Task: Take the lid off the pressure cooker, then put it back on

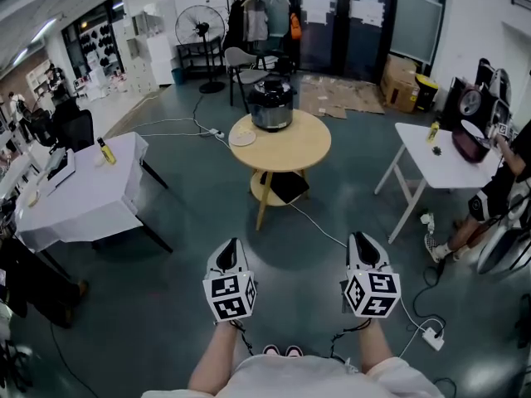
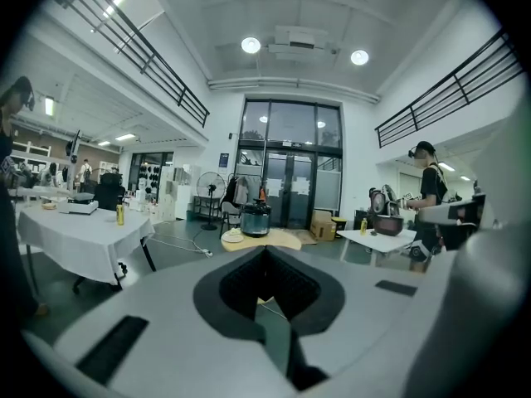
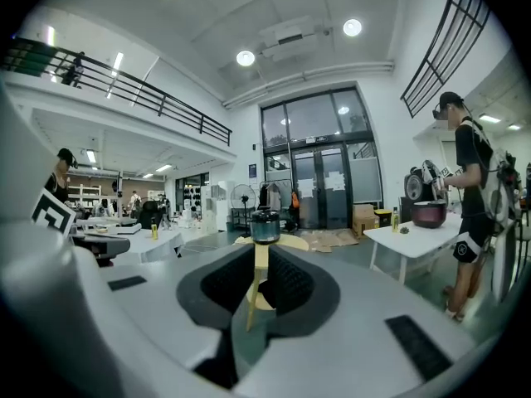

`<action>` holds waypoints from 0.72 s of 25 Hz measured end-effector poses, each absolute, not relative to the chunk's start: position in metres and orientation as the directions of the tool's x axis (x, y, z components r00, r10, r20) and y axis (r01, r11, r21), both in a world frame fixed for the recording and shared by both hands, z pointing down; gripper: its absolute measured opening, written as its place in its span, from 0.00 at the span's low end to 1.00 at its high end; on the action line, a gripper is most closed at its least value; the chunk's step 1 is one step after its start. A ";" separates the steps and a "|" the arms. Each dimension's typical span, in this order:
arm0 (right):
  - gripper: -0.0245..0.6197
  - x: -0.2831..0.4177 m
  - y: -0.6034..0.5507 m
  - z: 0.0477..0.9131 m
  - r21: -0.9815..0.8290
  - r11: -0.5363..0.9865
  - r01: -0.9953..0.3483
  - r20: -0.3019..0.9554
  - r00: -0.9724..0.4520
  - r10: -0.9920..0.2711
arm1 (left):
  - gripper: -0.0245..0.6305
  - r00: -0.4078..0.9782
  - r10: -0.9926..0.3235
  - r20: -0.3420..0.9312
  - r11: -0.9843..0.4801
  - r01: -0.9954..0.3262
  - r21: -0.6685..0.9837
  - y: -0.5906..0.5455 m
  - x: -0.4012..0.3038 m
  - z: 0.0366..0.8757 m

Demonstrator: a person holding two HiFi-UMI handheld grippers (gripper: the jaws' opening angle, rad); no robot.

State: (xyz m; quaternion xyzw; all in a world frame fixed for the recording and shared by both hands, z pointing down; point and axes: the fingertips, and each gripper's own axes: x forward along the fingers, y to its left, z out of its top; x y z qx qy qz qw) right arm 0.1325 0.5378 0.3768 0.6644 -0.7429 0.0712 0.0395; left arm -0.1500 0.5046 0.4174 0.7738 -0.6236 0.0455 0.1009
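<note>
The pressure cooker [image 1: 272, 104], dark with a steel band and its lid on, stands on the round wooden table [image 1: 286, 149] well ahead of me. A white disc [image 1: 242, 138] lies beside it. Both grippers hang over the floor, far short of the table. My left gripper [image 1: 231, 247] has its jaws together with nothing in them, and so does my right gripper [image 1: 362, 240]. In the left gripper view the cooker [image 2: 255, 220] shows small above the closed tips [image 2: 265, 252]. The right gripper view has the cooker [image 3: 265, 226] straight above its nearly closed tips [image 3: 260, 252].
A white-clothed table [image 1: 79, 197] stands at the left. At the right a person [image 1: 498, 185] is by a white folding table [image 1: 436, 164]. Cables and a power strip [image 1: 431, 335] lie on the floor. A fan [image 1: 201, 27], a chair [image 1: 242, 63] and cardboard [image 1: 340, 98] are behind the round table.
</note>
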 end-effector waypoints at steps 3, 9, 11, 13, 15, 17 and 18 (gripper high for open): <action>0.15 0.131 0.537 0.374 -0.060 0.111 -0.992 0.147 -0.119 -0.982 | 0.03 0.212 -0.958 0.194 -0.196 -0.975 0.101 0.505 -0.154 0.415; 0.26 0.130 0.537 0.373 -0.070 0.115 -0.991 0.142 -0.124 -0.982 | 0.03 0.201 -0.956 0.214 -0.177 -0.976 0.127 0.508 -0.165 0.415; 0.30 0.129 0.539 0.372 -0.072 0.115 -0.991 0.140 -0.124 -0.982 | 0.03 0.194 -0.955 0.222 -0.168 -0.977 0.133 0.510 -0.169 0.414; 0.34 0.129 0.540 0.372 -0.075 0.117 -0.990 0.139 -0.127 -0.982 | 0.03 0.187 -0.957 0.223 -0.161 -0.979 0.127 0.512 -0.171 0.413; 0.38 0.128 0.541 0.373 -0.074 0.122 -0.990 0.139 -0.132 -0.982 | 0.03 0.182 -0.958 0.223 -0.158 -0.980 0.124 0.513 -0.172 0.413; 0.40 0.127 0.541 0.373 -0.071 0.129 -0.989 0.139 -0.138 -0.981 | 0.03 0.179 -0.958 0.223 -0.155 -0.980 0.122 0.513 -0.174 0.414; 0.42 0.127 0.541 0.373 -0.070 0.132 -0.989 0.139 -0.140 -0.980 | 0.03 0.178 -0.958 0.224 -0.154 -0.981 0.120 0.513 -0.174 0.414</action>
